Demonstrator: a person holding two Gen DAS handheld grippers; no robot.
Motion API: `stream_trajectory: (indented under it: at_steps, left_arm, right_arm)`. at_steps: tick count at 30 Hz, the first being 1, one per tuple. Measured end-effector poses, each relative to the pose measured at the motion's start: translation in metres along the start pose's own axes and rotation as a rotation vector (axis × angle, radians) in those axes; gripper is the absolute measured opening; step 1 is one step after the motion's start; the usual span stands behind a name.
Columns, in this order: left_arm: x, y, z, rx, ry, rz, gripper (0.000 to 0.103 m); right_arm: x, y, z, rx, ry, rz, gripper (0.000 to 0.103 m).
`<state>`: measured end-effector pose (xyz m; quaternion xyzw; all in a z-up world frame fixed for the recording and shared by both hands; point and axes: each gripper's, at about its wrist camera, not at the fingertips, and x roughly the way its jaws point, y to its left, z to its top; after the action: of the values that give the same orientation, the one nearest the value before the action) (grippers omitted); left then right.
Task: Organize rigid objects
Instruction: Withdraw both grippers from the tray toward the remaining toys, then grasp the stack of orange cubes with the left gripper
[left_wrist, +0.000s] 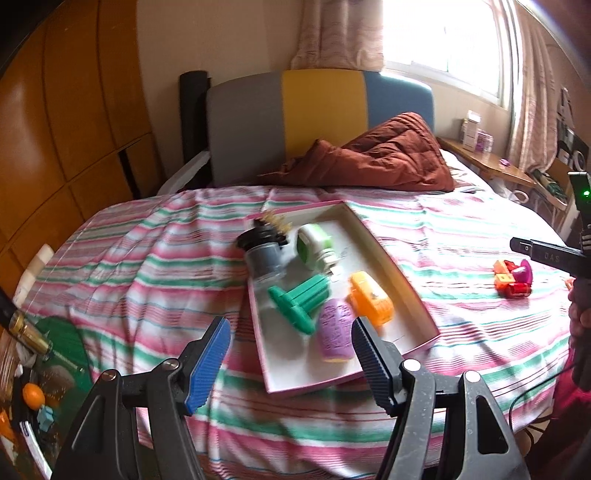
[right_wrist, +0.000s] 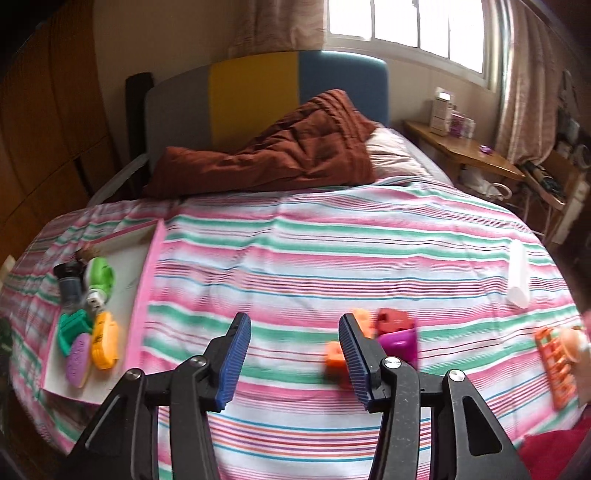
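Note:
A shallow pink-rimmed box (left_wrist: 392, 266) lies on the striped bed. It holds a black-lidded jar (left_wrist: 264, 254), a green-and-white piece (left_wrist: 314, 242), a teal T-shaped piece (left_wrist: 299, 299), a purple oval (left_wrist: 334, 332) and an orange piece (left_wrist: 371, 302). My left gripper (left_wrist: 288, 326) hovers open over the box's near end, gripping nothing. In the right wrist view the box (right_wrist: 146, 295) sits at far left. My right gripper (right_wrist: 293, 319) is open and empty above the bedspread. Just right of it lie small orange (right_wrist: 334, 356), red (right_wrist: 393, 319) and magenta (right_wrist: 400, 341) toys.
An orange grid piece (right_wrist: 554, 363) and a white tube (right_wrist: 519, 277) lie at the bed's right side. A brown quilt (right_wrist: 280, 155) is heaped by the headboard. A wooden side table (right_wrist: 461, 147) stands right, a wardrobe (left_wrist: 55, 129) left, with floor clutter (left_wrist: 33, 395) below.

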<state>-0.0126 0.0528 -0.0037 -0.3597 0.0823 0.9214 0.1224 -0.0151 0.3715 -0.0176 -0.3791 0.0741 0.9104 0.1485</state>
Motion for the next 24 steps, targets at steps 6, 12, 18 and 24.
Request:
stream_trajectory:
  at_steps: [6,12,18,24]
  left_arm:
    - [0.002,-0.031,0.013,0.054,-0.013,-0.066,0.069]
    - [0.016,-0.071,0.026,0.111,0.025,-0.148,0.069]
    - [0.034,-0.122,0.032,0.189,0.093,-0.241,0.065]
    - [0.062,-0.174,0.037,0.247,0.158,-0.347,0.055]
  right_arm:
    - [0.006,-0.064,-0.001,0.073,-0.003,-0.097,0.051]
    - [0.014,-0.115,-0.009,0.181,0.007,-0.133,0.051]
    - [0.018,-0.152,-0.016,0.357,0.028,-0.111,0.051]
    - [0.015,-0.166,-0.015,0.459,0.042,-0.072,0.053]
